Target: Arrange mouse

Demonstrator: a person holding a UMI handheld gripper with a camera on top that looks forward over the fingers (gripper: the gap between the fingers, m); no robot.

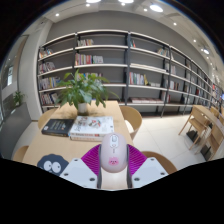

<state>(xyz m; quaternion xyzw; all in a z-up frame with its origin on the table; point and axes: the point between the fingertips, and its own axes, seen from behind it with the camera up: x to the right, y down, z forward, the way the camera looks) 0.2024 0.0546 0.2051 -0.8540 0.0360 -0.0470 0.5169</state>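
I see my tongs (113, 172) closed on the white mouse (113, 155), both pink pads (96, 160) pressing its sides, held over the near end of the wooden surface (40, 148). Farther along it lie stacked books (91, 125) and a potted plant (84, 90). Bookshelves (120, 65) line the far wall.

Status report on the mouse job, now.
Hand-held gripper shut on white mouse, both pink pads pressing its sides. Mouse held over wooden table. Ahead: stacked books, potted plant. Nothing blocking.
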